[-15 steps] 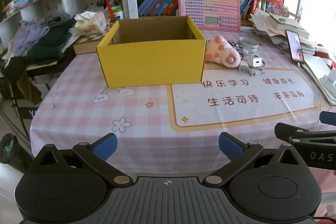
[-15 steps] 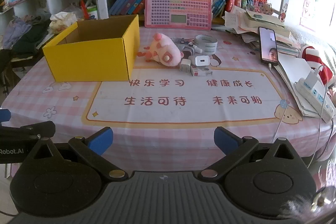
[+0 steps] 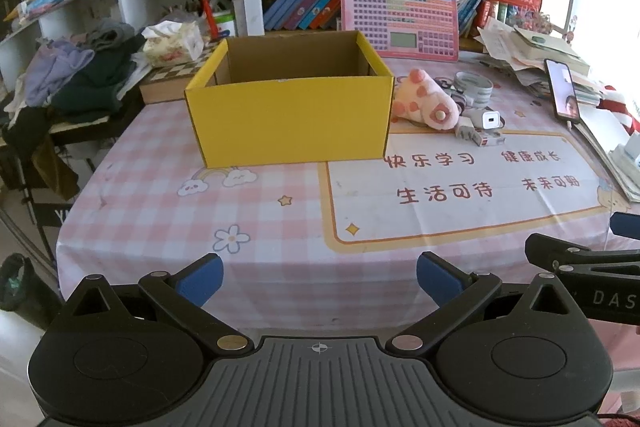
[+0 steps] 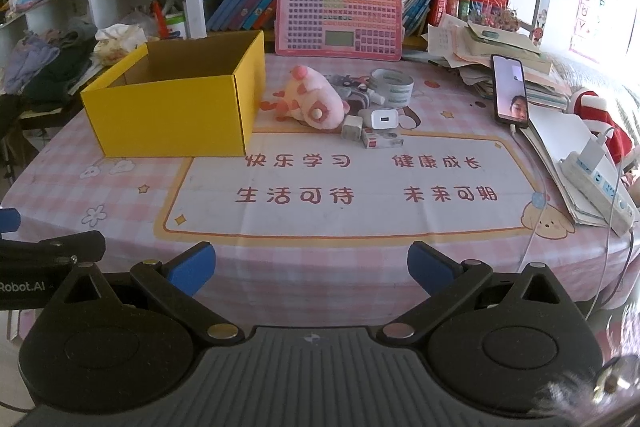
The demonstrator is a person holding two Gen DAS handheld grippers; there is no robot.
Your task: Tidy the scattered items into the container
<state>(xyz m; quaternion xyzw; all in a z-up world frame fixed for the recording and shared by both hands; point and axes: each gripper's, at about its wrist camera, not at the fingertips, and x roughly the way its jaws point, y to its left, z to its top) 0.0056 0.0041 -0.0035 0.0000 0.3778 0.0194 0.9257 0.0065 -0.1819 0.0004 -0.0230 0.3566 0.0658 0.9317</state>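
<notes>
Right, nothing is picked up yet: both tools hang over the near edge of the table (image 4: 360,227), the left gripper (image 3: 318,275) and the right gripper (image 4: 310,265) each with blue pads spread wide and nothing between them. The yellow box (image 3: 292,119) sits open toward the far left of the table, and what shows of its inside looks empty, though its floor is hidden from here. The scattered bits lie just beside the box's right wall, toward the far edge: a pink plush toy (image 4: 312,101) lying on its side, a white charger (image 4: 384,118) touching a smaller white plug (image 4: 352,127), a little flat carton (image 4: 382,139) just in front of them, and a roll of tape (image 4: 391,87) behind. So this reads as the opening approach. The next move, I'd say, calls for the right gripper to travel forward across the printed mat to the nearest piece, probably the plush, and straddle it before squeezing; the left is better placed for the box.
</notes>
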